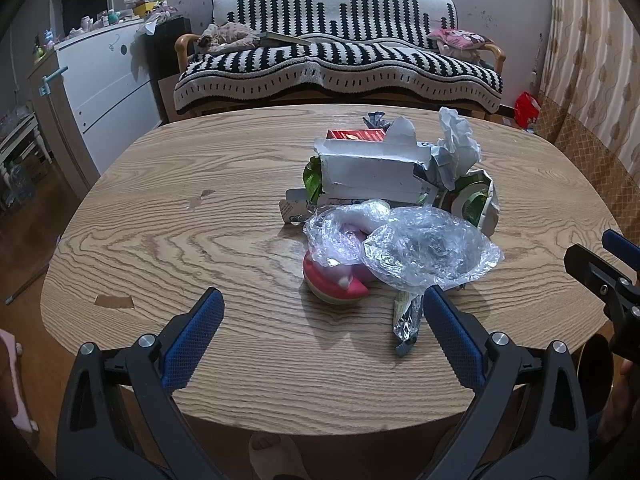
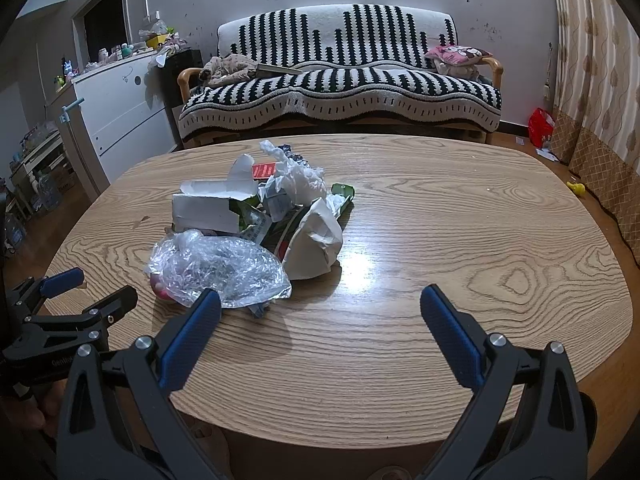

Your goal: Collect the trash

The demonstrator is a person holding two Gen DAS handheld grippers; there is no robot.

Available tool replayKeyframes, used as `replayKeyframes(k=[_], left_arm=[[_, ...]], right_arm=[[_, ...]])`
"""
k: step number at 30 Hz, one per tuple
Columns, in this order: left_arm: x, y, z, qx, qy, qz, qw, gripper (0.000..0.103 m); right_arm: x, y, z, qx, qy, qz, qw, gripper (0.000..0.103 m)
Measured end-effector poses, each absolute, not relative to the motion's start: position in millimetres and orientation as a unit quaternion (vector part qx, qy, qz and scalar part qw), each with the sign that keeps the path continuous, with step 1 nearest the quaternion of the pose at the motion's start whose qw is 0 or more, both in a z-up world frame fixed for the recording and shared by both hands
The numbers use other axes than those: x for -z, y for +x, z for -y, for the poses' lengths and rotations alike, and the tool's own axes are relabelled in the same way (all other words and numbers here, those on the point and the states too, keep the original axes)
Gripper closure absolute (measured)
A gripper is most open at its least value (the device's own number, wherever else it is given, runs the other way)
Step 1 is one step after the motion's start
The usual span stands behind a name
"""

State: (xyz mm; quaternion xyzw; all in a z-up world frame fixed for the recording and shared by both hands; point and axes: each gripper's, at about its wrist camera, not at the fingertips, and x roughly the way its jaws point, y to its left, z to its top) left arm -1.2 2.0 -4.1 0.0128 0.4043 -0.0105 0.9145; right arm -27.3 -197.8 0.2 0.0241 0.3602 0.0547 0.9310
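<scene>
Left gripper (image 1: 324, 308): jaws apart, empty; we hold it low over the table (image 1: 160, 232).
Trash pile (image 1: 400, 200): at 12 to 1 o'clock from it, mid-table; clear plastic bag (image 1: 432, 252) nearest.
Right gripper (image 2: 320, 308): jaws apart, empty; pile at 11 o'clock.
Approach: we pinch the bag's crumpled edge, lest it slip.

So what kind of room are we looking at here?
Most likely a lived-in home living room: a sofa with a striped cover against the wall, a white dresser crowded with small items, and a wooden table.
</scene>
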Motion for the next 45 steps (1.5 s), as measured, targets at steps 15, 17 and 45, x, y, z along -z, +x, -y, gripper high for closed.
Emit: replayKeyframes(k=[15,17,45], left_arm=[[4.8,0.1,-0.5,0.012,0.014,-0.408,0.913,0.006],[4.9,0.2,-0.5,0.012,0.013,-0.408,0.913,0.006],[43.0,13.1,-30.3,0.006,0.041,-0.463,0.885,0.006]], right_arm=[[0.0,-27.2,197.6,-0.054,0.024,-0.36,0.931,0.006],[-0.2,-27.3,197.8,-0.054,0.024,-0.36,0.931,0.006],[15.2,7.0,175.3,-0.116,0.054,-0.41,0.903,0.006]])
